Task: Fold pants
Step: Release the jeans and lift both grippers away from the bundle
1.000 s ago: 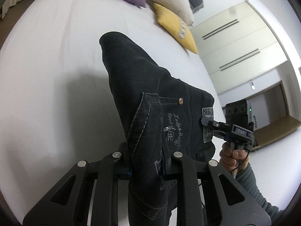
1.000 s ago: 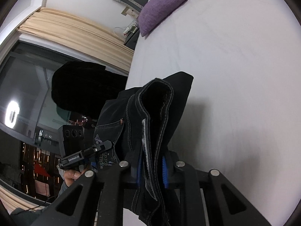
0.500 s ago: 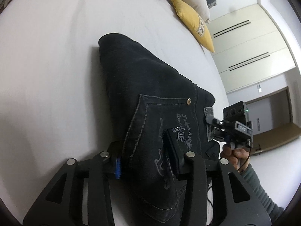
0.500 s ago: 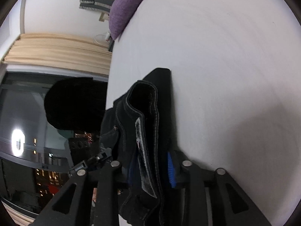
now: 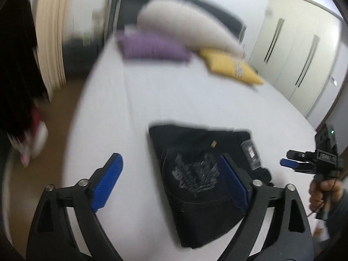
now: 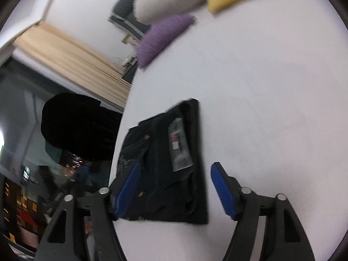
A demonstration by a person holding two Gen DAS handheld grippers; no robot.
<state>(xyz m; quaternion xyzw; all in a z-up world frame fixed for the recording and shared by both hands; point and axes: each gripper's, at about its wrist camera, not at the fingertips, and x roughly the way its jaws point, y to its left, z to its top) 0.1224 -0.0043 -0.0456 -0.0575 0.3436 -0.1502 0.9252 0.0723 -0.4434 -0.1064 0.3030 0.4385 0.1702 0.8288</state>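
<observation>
The dark denim pants (image 5: pixel 195 174) lie folded in a compact square on the white bed (image 5: pixel 152 100), pocket print and waist label facing up. They also show in the right wrist view (image 6: pixel 165 169). My left gripper (image 5: pixel 169 174) is open and empty, raised above the pants' left part. My right gripper (image 6: pixel 174 180) is open and empty, just above the pants' near edge; it also shows in the left wrist view (image 5: pixel 291 163) at the far right, held in a hand.
A purple cushion (image 5: pixel 152 47), a yellow cushion (image 5: pixel 232 69) and a large beige pillow (image 5: pixel 184 30) lie at the head of the bed. The bed's left edge (image 6: pixel 124 130) drops to the floor by curtains (image 6: pixel 69 61). Wardrobe doors (image 5: pixel 293 54) stand at right.
Both grippers have opened and let go of the pants, then pulled back and up. The pants now lie flat and folded on the bed.
</observation>
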